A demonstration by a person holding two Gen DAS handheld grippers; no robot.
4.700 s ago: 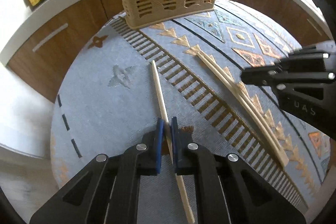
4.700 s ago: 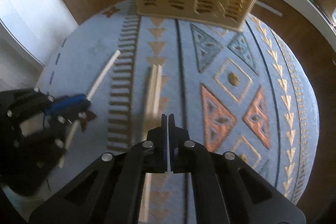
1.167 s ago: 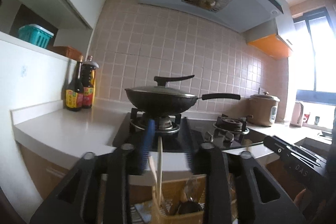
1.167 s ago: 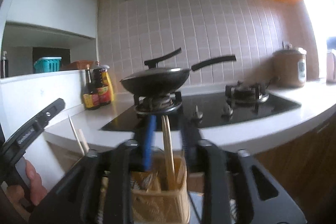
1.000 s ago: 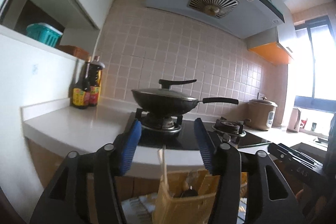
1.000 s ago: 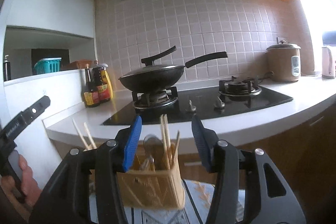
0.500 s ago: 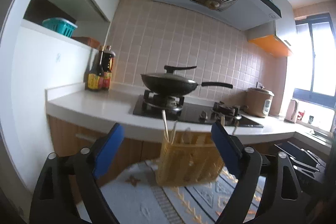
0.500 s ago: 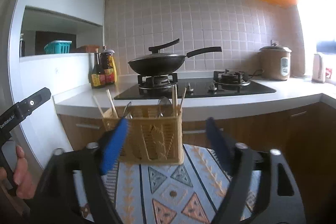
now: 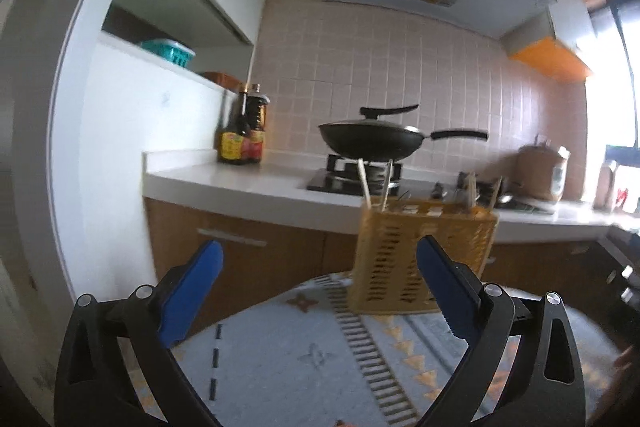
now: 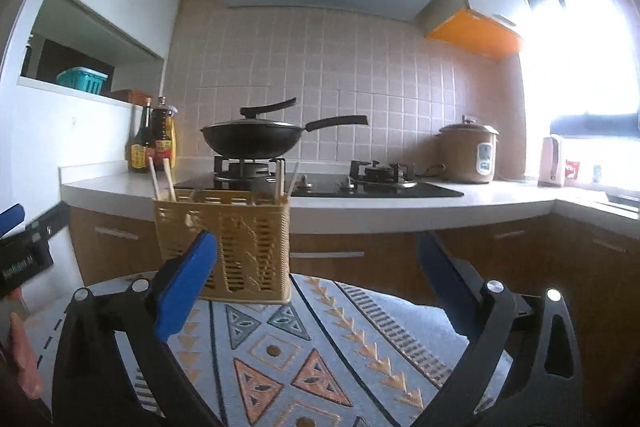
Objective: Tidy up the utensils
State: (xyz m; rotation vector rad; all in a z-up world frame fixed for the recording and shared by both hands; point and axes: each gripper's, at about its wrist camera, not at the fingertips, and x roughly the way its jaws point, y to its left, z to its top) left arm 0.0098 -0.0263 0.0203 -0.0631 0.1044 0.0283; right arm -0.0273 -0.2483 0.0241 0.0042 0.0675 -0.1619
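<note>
Chopsticks (image 10: 160,179) stand upright in the yellow utensil basket (image 10: 240,247) on the patterned table (image 10: 360,355); no utensil shows lying loose. Left gripper (image 9: 320,291) and right gripper (image 10: 316,283) have just been opening, fingers wide and empty. Basket contents are blurred, and the nearest table edge is cut off.

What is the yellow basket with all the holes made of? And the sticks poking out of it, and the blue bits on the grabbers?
The slotted yellow basket looks like moulded matte plastic, judging by its even rows of holes. The pale sticks look like plain bamboo or wood: straw-coloured, unshiny. The blue finger pads seem rubbery, with a dull surface, though that is hard to confirm.
</note>
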